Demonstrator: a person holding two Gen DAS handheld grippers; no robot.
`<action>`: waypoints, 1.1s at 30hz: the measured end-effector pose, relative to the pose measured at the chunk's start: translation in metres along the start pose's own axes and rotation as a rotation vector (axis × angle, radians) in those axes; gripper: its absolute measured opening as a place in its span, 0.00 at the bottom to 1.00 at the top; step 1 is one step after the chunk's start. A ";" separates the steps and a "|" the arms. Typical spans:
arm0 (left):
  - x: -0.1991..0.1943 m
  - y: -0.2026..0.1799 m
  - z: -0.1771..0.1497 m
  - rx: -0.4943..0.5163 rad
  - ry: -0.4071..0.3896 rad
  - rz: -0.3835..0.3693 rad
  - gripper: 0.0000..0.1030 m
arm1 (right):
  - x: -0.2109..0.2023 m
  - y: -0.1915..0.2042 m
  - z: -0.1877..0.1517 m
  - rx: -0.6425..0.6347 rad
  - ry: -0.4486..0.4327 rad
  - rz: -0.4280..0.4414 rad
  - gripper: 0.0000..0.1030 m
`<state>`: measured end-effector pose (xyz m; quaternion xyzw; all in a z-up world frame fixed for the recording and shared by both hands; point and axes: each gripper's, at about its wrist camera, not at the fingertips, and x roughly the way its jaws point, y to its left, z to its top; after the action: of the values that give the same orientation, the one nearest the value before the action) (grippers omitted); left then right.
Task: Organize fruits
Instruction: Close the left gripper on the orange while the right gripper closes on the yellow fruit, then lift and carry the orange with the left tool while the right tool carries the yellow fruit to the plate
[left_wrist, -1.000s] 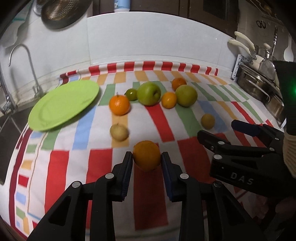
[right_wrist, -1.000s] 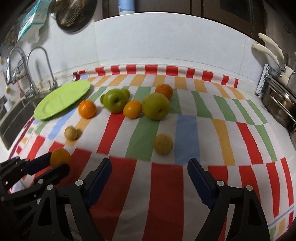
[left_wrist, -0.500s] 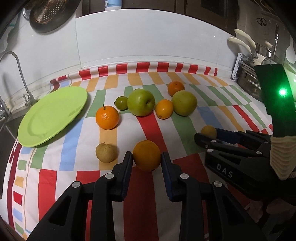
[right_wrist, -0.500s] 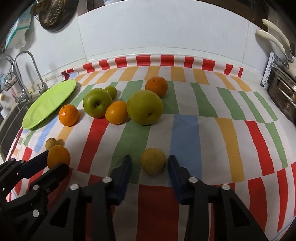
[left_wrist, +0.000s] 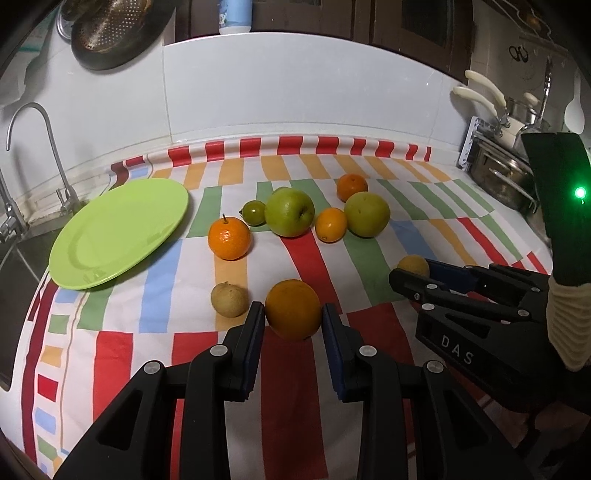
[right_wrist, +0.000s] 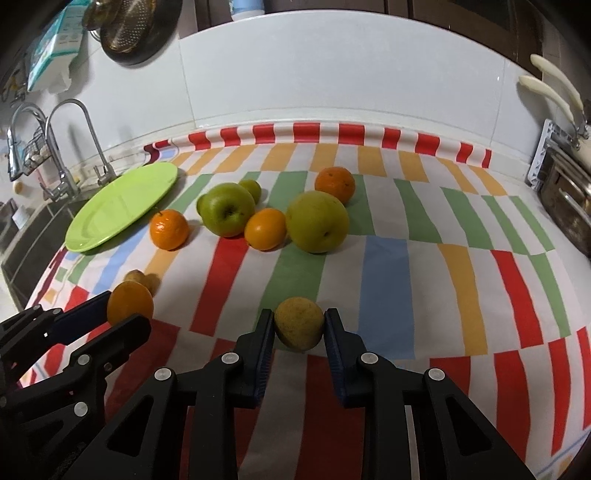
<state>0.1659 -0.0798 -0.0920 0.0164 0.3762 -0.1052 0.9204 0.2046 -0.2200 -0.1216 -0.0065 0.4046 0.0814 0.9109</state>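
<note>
My left gripper (left_wrist: 293, 319) is shut on an orange (left_wrist: 293, 309), also seen in the right wrist view (right_wrist: 130, 302). My right gripper (right_wrist: 299, 326) is shut on a small yellow-brown fruit (right_wrist: 299, 323), which shows in the left wrist view (left_wrist: 413, 265) between the right gripper's fingers. A green plate (left_wrist: 118, 232) lies at the left, empty. Between the grippers and the wall lie a mandarin (left_wrist: 229, 239), a green apple (left_wrist: 290, 212), a small green fruit (left_wrist: 254, 212), an orange (left_wrist: 331, 224), a green pear (left_wrist: 366, 214) and another orange (left_wrist: 351, 186). A small brown fruit (left_wrist: 229, 299) lies left of my left gripper.
A striped cloth (left_wrist: 177, 280) covers the counter. A sink with a tap (left_wrist: 33, 155) is at the left edge. A metal dish rack (left_wrist: 498, 177) with pots stands at the right. A white tiled wall (left_wrist: 295, 85) closes the back.
My right gripper moved forward and closed on the small yellow-brown fruit. My left gripper stayed shut on the orange and moved forward toward the fruits.
</note>
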 end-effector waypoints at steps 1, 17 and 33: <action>-0.003 0.001 0.000 0.003 -0.003 -0.004 0.31 | -0.004 0.002 0.000 0.000 -0.006 -0.005 0.28; -0.060 0.035 0.006 0.021 -0.098 -0.007 0.30 | -0.063 0.045 0.002 -0.002 -0.091 -0.009 0.28; -0.097 0.093 0.029 0.046 -0.174 0.000 0.30 | -0.081 0.107 0.025 -0.005 -0.158 0.014 0.28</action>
<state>0.1377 0.0256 -0.0084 0.0283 0.2923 -0.1147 0.9490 0.1534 -0.1242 -0.0389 0.0007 0.3312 0.0891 0.9393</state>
